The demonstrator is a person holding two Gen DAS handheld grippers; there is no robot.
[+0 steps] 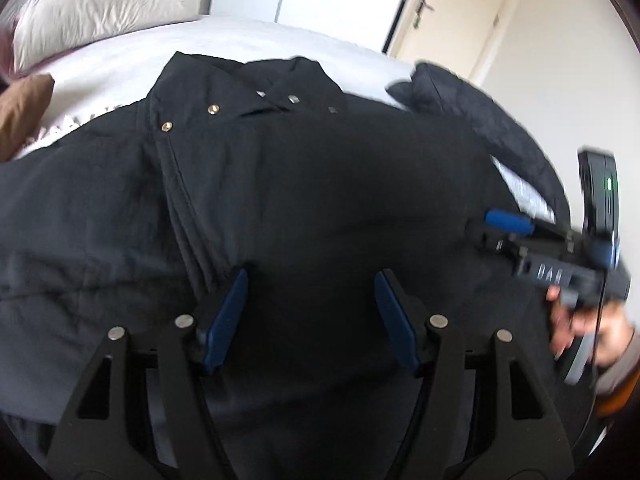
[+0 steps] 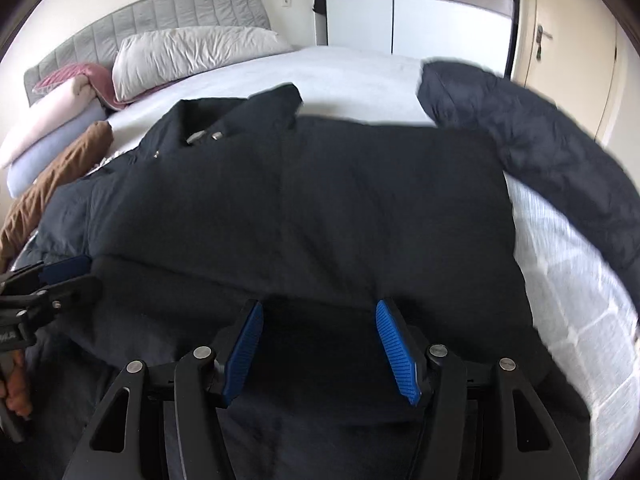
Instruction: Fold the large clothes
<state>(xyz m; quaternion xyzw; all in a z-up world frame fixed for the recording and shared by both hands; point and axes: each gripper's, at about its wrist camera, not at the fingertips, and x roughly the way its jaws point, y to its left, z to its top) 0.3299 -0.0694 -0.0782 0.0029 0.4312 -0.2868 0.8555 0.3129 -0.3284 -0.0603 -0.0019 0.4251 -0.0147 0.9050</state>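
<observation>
A large black jacket (image 1: 320, 184) with metal snaps lies spread on the white bed (image 1: 248, 48), collar at the far side. It also shows in the right wrist view (image 2: 304, 200). One sleeve (image 2: 540, 148) trails off to the right, also seen in the left wrist view (image 1: 480, 108). My left gripper (image 1: 311, 280) hovers open over the jacket's lower body, holding nothing. My right gripper (image 2: 319, 312) is open over the jacket's lower part, empty. The right gripper also shows at the right in the left wrist view (image 1: 508, 224); the left gripper shows at the left edge in the right wrist view (image 2: 60, 272).
Pillows (image 2: 192, 56) and folded blankets (image 2: 52, 120) lie at the grey headboard (image 2: 160, 12). A brown cushion (image 2: 60, 176) rests by the jacket's left side. A wardrobe (image 2: 400, 8) and a door (image 2: 560, 40) stand beyond the bed.
</observation>
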